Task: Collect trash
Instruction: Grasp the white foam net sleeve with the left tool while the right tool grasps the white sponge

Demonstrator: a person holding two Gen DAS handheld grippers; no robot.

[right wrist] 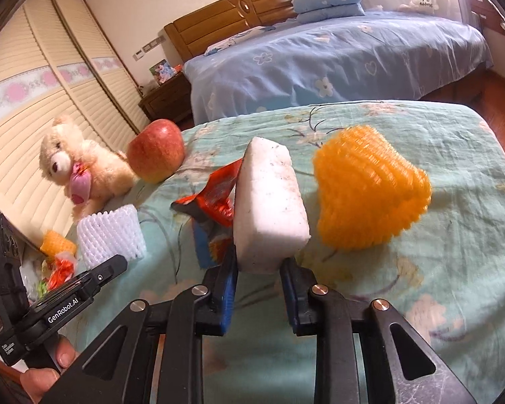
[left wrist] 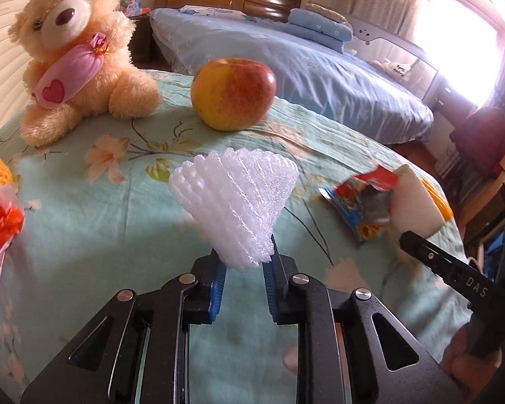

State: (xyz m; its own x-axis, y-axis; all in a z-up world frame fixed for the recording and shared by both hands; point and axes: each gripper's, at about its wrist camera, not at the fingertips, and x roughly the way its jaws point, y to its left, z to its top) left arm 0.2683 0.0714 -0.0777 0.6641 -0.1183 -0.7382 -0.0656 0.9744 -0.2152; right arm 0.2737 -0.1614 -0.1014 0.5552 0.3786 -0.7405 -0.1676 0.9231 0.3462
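The left tongs (left wrist: 244, 262) pinch the narrow end of a white foam net (left wrist: 235, 202); the right tongs (right wrist: 259, 269) clamp a white foam block (right wrist: 269, 208). Both are held above the bed (right wrist: 454, 269), with a snack wrapper (right wrist: 215, 198) beside the block, an orange net (right wrist: 370, 198) toward the right edge, and an apple (left wrist: 232, 92) near the far edge.

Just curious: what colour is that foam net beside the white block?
Bright orange foam net; the right wrist view shows it best.
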